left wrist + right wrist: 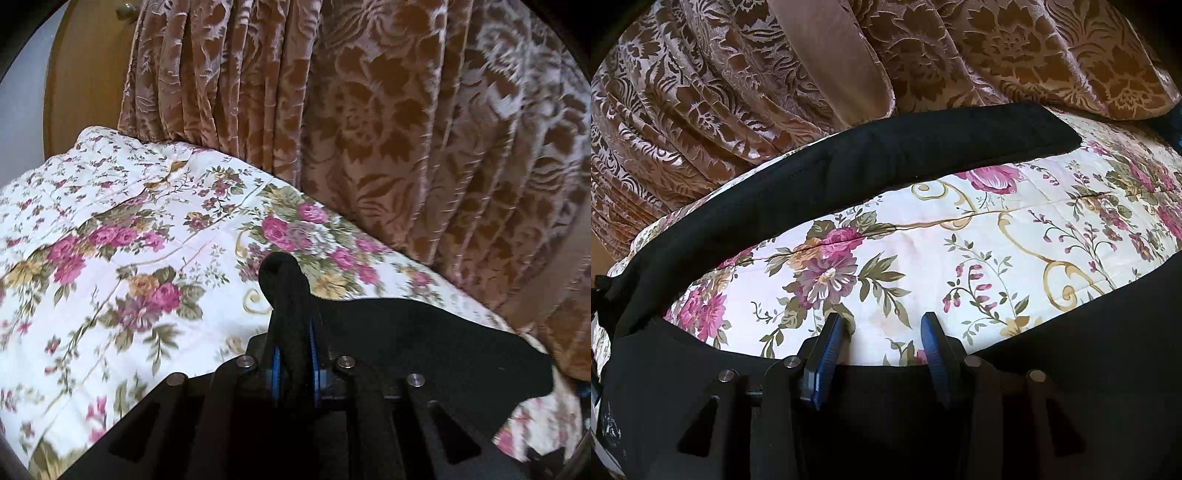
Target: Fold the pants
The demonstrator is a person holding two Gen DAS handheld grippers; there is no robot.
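The black pants (849, 162) lie on a floral bedspread (960, 251). In the right wrist view one leg curves along the far side near the curtain, and more black cloth (886, 406) lies under the gripper. My right gripper (882, 332) is open, with its blue-padded fingers (827, 347) above the edge of the cloth. In the left wrist view my left gripper (293, 332) is shut on a bunched fold of the black pants (280, 280), and the cloth (424, 350) trails off to the right.
A brown and pink patterned curtain (369, 110) hangs along the far side of the bed, also in the right wrist view (701, 92). A wooden panel (85, 74) stands at the far left. The bedspread (110, 258) stretches to the left.
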